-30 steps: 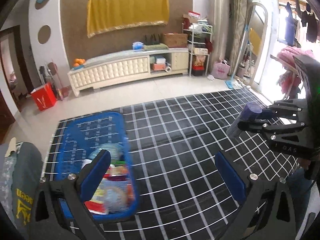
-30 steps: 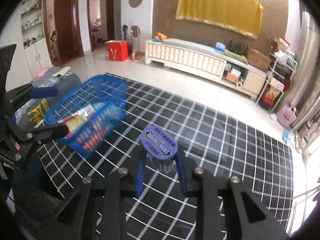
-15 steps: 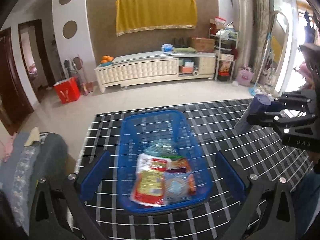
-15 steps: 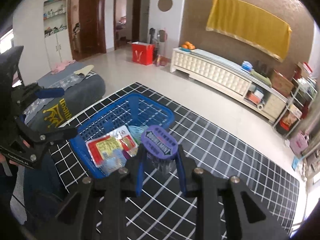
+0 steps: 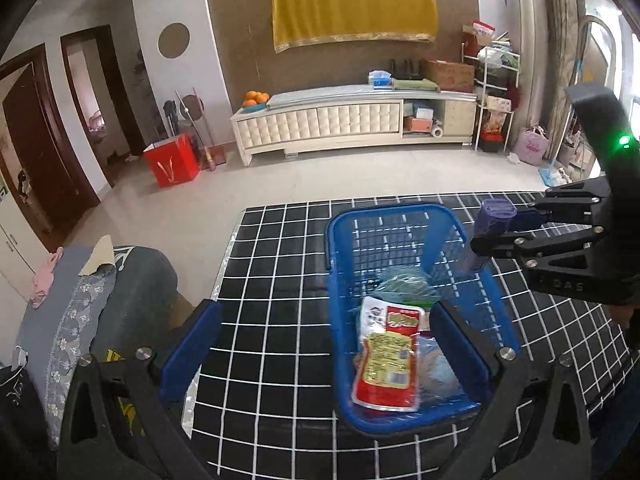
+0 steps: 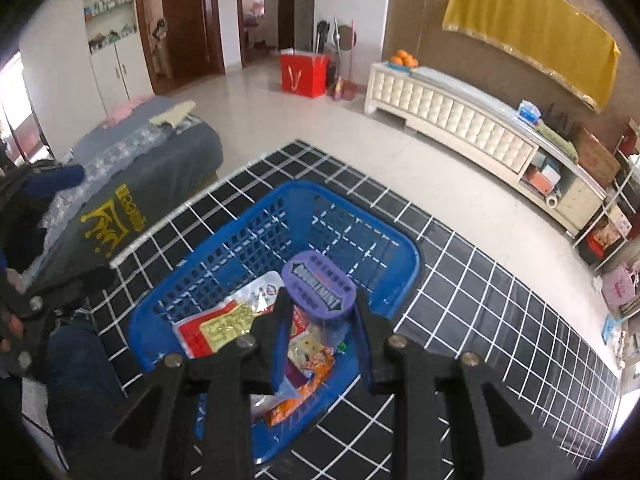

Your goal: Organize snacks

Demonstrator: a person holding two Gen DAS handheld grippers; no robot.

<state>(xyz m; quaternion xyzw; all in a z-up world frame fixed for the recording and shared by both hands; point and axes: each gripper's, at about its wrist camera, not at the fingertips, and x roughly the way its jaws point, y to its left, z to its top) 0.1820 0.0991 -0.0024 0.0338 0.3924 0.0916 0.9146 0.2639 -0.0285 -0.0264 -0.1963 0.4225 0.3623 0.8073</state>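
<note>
Far half of the basket (image 6: 404, 248) lies bare and open from above; packets (image 6: 224, 324) crowd its near end (table (image 5: 280, 264) around stays free).

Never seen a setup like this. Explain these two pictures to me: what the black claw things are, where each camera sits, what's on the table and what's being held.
The black claws are hand-held grippers, one in each of a person's hands, with no robot arm. Each carries a wide-angle camera looking forward along its two blue-padded fingers, which is why the room curves.

In the left camera's picture, the left gripper is open and empty, low over the black checked table. The right gripper shows at that picture's right edge.

In the right camera's picture, the right gripper is shut on a purple-lidded container, held above the blue basket. The basket stands on the table and already holds several snack packets, including a red and yellow one.
</note>
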